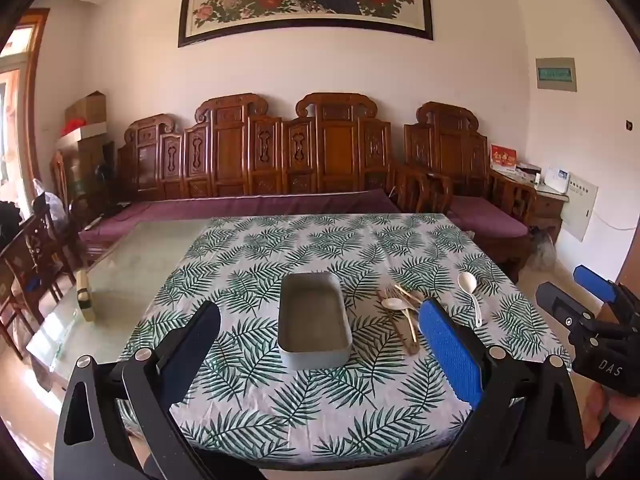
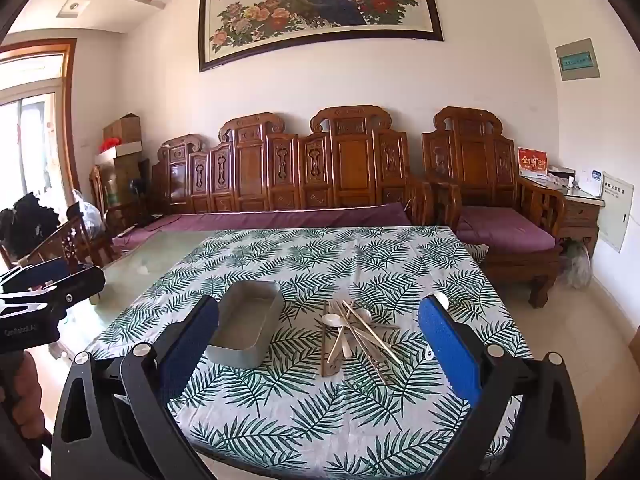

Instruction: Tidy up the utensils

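An empty grey metal box (image 1: pixel 314 320) (image 2: pixel 247 326) sits on the leaf-patterned tablecloth (image 1: pixel 320 408) (image 2: pixel 320 412). Right of it lies a heap of utensils (image 1: pixel 402 314) (image 2: pixel 356 332): spoons, forks and chopsticks, crossed over each other. A white spoon (image 1: pixel 470 294) lies apart further right; in the right wrist view its bowl (image 2: pixel 439 300) peeks from behind a finger. My left gripper (image 1: pixel 320 354) hangs open above the near table, the box seen between its fingers. My right gripper (image 2: pixel 320 354) is open too, with the heap between its fingers, nothing held.
A bare glass tabletop (image 1: pixel 140 264) extends left of the cloth, with a small box (image 1: pixel 85 296) near its edge. A carved wooden sofa (image 1: pixel 280 168) with purple cushions runs behind the table. Wooden chairs (image 1: pixel 28 256) stand at left. A side cabinet (image 2: pixel 580 208) is at right.
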`<state>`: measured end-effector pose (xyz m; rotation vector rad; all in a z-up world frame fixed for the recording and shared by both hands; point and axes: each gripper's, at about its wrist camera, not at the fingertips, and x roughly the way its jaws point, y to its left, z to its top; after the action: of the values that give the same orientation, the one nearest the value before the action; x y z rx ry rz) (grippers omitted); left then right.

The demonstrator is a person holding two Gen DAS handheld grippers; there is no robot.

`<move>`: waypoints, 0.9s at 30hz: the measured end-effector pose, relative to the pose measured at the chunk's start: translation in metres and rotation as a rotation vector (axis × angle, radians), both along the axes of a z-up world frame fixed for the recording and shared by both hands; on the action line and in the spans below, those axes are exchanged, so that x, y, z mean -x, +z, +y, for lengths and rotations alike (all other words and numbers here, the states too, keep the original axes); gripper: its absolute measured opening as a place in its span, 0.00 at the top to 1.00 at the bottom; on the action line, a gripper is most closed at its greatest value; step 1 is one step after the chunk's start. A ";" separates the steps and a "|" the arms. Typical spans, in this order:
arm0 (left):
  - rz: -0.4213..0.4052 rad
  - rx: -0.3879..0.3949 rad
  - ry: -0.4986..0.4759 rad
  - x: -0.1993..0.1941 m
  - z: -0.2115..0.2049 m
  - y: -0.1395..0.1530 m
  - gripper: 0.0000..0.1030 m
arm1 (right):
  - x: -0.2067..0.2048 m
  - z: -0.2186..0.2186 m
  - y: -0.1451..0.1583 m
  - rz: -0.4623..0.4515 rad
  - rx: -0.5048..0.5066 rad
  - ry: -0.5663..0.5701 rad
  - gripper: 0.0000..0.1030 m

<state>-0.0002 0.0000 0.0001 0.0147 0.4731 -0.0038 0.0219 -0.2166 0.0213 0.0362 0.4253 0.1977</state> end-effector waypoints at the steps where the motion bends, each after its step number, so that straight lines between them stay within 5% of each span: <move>1: 0.001 0.000 0.001 0.000 0.000 0.000 0.06 | 0.000 0.000 0.000 -0.001 0.001 0.000 0.03; 27: -0.003 0.006 -0.002 0.000 0.000 0.000 0.06 | 0.000 -0.001 0.001 -0.002 -0.002 0.001 0.03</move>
<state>-0.0005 -0.0001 0.0002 0.0096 0.4705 -0.0069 0.0220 -0.2173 0.0220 0.0374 0.4235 0.1994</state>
